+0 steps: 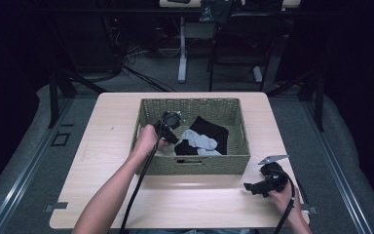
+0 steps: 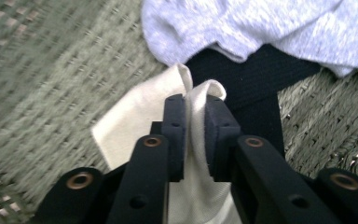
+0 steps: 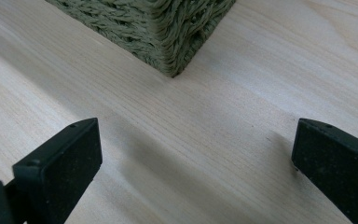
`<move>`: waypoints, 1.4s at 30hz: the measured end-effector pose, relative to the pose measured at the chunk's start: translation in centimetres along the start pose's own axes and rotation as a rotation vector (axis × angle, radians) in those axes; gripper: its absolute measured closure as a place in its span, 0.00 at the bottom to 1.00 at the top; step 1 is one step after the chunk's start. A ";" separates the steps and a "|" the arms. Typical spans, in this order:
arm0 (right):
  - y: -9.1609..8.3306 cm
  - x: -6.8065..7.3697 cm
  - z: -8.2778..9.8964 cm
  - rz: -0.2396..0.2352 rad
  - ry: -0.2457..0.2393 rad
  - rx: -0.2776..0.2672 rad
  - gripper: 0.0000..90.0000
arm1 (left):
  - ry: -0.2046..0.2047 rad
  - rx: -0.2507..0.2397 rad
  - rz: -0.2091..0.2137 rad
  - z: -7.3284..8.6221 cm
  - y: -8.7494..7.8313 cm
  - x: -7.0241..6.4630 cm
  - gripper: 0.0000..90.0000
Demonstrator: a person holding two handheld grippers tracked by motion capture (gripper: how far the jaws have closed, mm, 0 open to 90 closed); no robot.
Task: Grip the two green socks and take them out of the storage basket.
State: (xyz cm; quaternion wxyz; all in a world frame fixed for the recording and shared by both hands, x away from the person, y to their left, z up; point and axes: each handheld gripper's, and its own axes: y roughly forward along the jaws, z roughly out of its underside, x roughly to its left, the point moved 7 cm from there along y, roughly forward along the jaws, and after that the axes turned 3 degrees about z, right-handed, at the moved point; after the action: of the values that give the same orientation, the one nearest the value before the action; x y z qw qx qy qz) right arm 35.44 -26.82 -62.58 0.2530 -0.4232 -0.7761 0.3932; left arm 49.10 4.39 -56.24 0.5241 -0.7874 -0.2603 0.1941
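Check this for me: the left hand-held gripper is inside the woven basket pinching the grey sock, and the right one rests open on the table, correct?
Not quite. The left hand-held gripper is pinching a cream cloth, not the grey sock, which lies just beyond it; the left gripper view shows this. The rest holds: it is inside the woven basket, and the right hand-held gripper rests open on the table.

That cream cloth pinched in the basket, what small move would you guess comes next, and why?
Probably a short lift straight up: the left gripper is shut on a fold of the cream cloth, which lies on the basket floor beside the grey sock.
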 end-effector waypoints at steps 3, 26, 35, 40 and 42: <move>0.0 0.0 0.0 -0.002 -0.001 0.003 0.01 | -0.001 -0.023 -0.005 -0.1 -1.0 0.1 0.92; -0.1 0.0 0.2 0.000 -0.001 0.011 0.01 | 0.021 -0.204 -0.035 -1.9 -11.0 0.3 0.92; -0.2 0.0 0.2 -0.008 0.007 0.007 0.01 | 0.022 -0.264 -0.070 -2.9 -14.6 0.7 0.92; -0.2 0.0 0.2 -0.004 0.005 0.005 0.01 | 0.037 -0.293 -0.095 -3.3 -16.8 0.7 0.92; -0.2 0.0 0.2 -0.003 0.005 0.006 0.01 | 0.037 -0.300 -0.102 -3.3 -17.4 0.8 0.92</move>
State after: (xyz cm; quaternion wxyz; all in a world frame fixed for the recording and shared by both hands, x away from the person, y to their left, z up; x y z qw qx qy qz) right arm 35.20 -26.99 -62.54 0.2569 -0.4224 -0.7748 0.3941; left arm 48.04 7.93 -38.93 0.4147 -0.8460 -0.3160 0.1116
